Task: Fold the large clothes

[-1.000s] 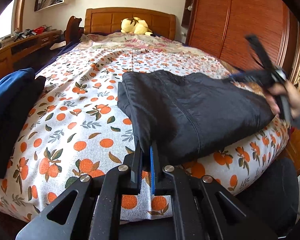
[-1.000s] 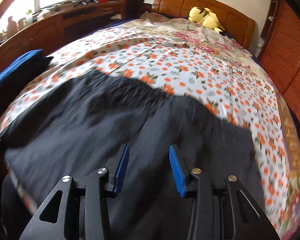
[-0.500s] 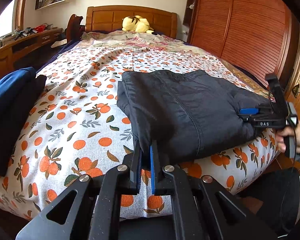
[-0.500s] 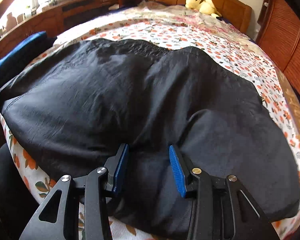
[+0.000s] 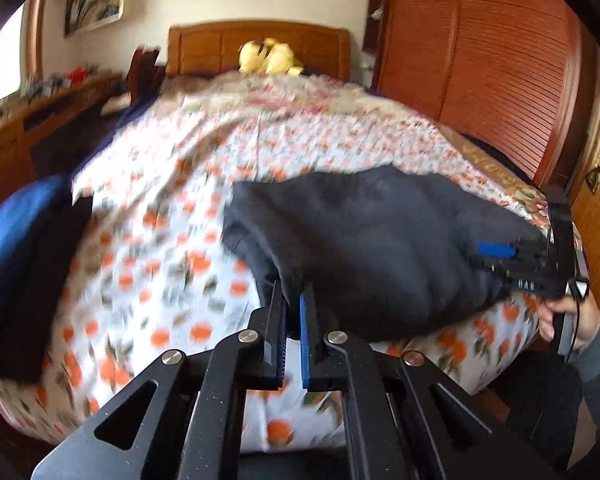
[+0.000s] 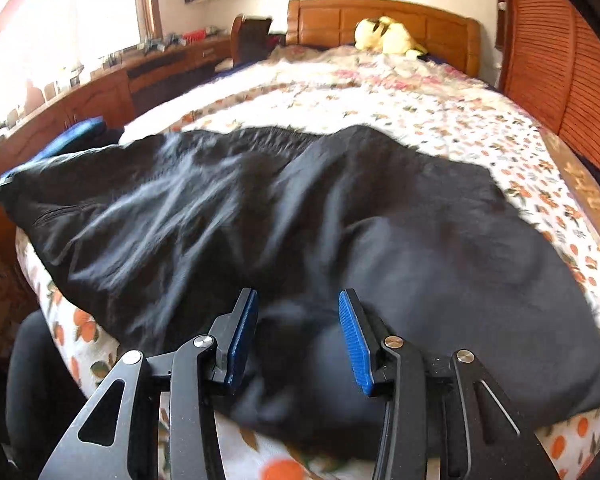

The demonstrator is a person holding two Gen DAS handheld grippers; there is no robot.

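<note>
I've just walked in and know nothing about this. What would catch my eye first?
A big dark garment sprawls across the near end of a bed with an orange-print cover. The left gripper pinches its corner, while the right gripper stands open over its edge. A yellow stuffed toy sits by the headboard.

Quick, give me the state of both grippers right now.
Left gripper: shut on the edge of the black garment.
Right gripper: jaws apart, garment bunched between them; whether they grip it cannot be told.
</note>
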